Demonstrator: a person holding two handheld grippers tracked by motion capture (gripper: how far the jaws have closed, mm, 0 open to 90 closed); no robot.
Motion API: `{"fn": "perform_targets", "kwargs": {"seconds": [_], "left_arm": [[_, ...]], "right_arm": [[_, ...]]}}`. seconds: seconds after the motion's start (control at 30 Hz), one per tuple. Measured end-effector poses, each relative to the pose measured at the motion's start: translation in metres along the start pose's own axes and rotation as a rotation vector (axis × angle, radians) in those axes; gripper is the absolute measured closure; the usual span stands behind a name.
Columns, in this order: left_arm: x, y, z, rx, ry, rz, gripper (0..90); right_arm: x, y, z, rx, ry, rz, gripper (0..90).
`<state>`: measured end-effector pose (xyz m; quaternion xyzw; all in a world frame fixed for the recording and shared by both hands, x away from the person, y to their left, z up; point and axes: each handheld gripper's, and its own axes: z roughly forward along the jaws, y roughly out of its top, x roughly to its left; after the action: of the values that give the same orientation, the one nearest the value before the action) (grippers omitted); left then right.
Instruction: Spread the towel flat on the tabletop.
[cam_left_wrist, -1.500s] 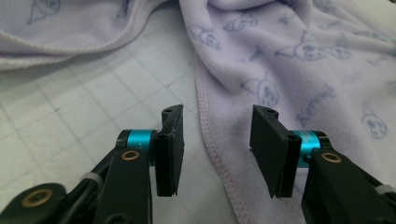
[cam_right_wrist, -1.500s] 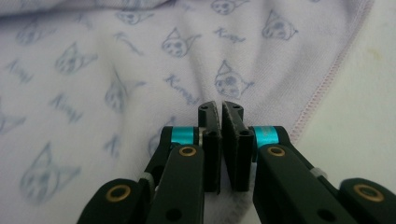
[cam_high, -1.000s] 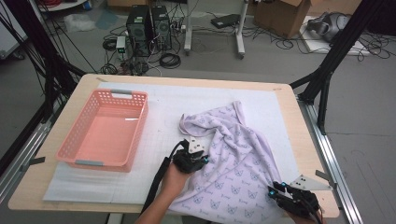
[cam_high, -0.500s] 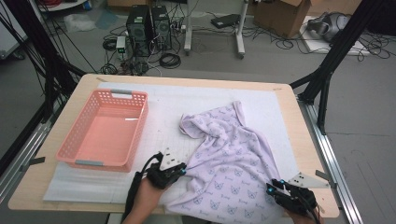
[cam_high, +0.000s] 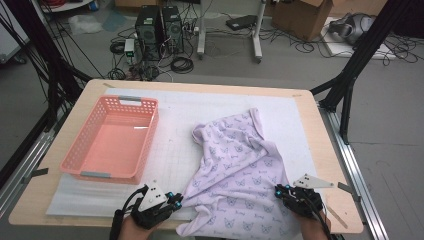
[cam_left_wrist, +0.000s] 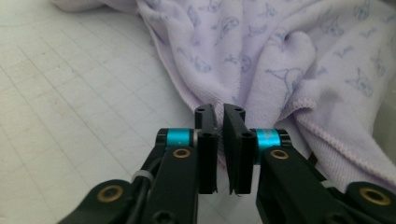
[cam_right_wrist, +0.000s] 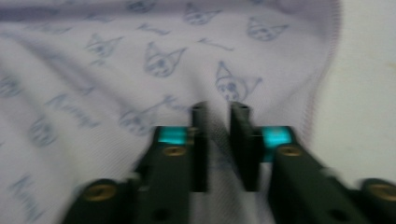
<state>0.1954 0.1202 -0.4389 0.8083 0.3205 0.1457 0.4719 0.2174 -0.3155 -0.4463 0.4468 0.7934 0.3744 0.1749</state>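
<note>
A lilac cloth (cam_high: 240, 160) printed with small blue cat faces lies rumpled on the white mat, spreading from the table's middle to its front edge. My left gripper (cam_high: 177, 200) is at the cloth's front-left hem. In the left gripper view, the left gripper (cam_left_wrist: 220, 112) has its jaws pressed together on the edge of the cloth (cam_left_wrist: 261, 56). My right gripper (cam_high: 280, 192) sits on the cloth's front-right part. The blurred right gripper view shows the right gripper (cam_right_wrist: 219, 109) with its jaws a narrow gap apart and a fold of the cloth (cam_right_wrist: 140, 60) between them.
A pink plastic basket (cam_high: 80, 145) with nothing in it stands at the left of the table. The white gridded mat (cam_high: 175, 130) covers most of the tabletop. Black frame posts, cables and computer boxes stand on the floor beyond the far edge.
My left gripper has moved from the cloth's middle toward the front-left and now holds its hem. The cloth's near part has shifted toward the front edge. The right gripper has barely moved.
</note>
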Motion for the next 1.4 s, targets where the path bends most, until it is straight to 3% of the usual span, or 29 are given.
{"fn": "perform_targets", "kwargs": {"seconds": [0.07, 0.33, 0.47, 0.57, 0.6, 0.7, 0.83, 0.9, 1.03, 1.07, 1.1, 1.17, 1.2, 1.3, 1.4], "left_arm": [[0.003, 0.002, 0.002, -0.019, -0.003, -0.021, 70.3], [0.010, 0.010, 0.017, -0.035, 0.011, -0.063, 52.1], [0.015, 0.020, 0.032, -0.031, 0.024, -0.073, 48.0], [0.020, 0.030, 0.045, -0.028, 0.034, -0.087, 47.0], [0.022, 0.034, 0.050, -0.020, 0.035, -0.093, 47.0], [0.029, 0.045, 0.070, 0.003, 0.038, -0.116, 46.6], [0.034, 0.057, 0.097, 0.060, 0.048, -0.110, 46.6], [0.034, 0.061, 0.107, 0.079, 0.052, -0.101, 46.6], [0.026, 0.063, 0.124, 0.120, 0.053, -0.040, 54.3], [0.023, 0.063, 0.125, 0.115, 0.076, -0.001, 57.7], [0.021, 0.063, 0.125, 0.118, 0.065, 0.014, 61.7], [0.017, 0.062, 0.123, 0.119, 0.042, 0.044, 83.5], [0.015, 0.061, 0.121, 0.119, 0.044, 0.062, 84.9], [0.013, 0.053, 0.108, 0.110, 0.021, 0.038, 85.5], [0.010, 0.038, 0.083, 0.083, 0.010, 0.035, 85.6]], "right_arm": [[0.001, -0.002, -0.006, 0.022, 0.023, -0.018, 86.9], [0.003, -0.028, -0.044, 0.083, 0.092, -0.057, 87.6], [0.001, -0.040, -0.061, 0.138, 0.180, -0.059, 87.6], [0.000, -0.044, -0.067, 0.113, 0.220, -0.061, 85.1], [-0.001, -0.043, -0.067, 0.091, 0.225, -0.055, 80.2], [-0.002, -0.034, -0.064, 0.017, 0.203, -0.031, 69.6], [-0.005, -0.019, -0.054, -0.039, 0.102, -0.013, 67.0], [-0.006, -0.015, -0.048, -0.055, 0.091, -0.008, 67.1], [-0.004, -0.009, -0.039, -0.061, 0.079, -0.011, 67.3], [-0.003, -0.009, -0.038, -0.060, 0.075, -0.006, 67.3], [-0.004, -0.008, -0.036, -0.066, 0.074, -0.006, 67.1], [-0.003, -0.007, -0.034, -0.064, 0.066, 0.003, 67.0], [-0.004, -0.006, -0.033, -0.068, 0.065, 0.004, 66.7], [-0.003, -0.003, -0.030, -0.072, 0.057, 0.009, 66.6], [-0.003, 0.001, -0.025, -0.078, 0.039, 0.008, 63.9]]}}
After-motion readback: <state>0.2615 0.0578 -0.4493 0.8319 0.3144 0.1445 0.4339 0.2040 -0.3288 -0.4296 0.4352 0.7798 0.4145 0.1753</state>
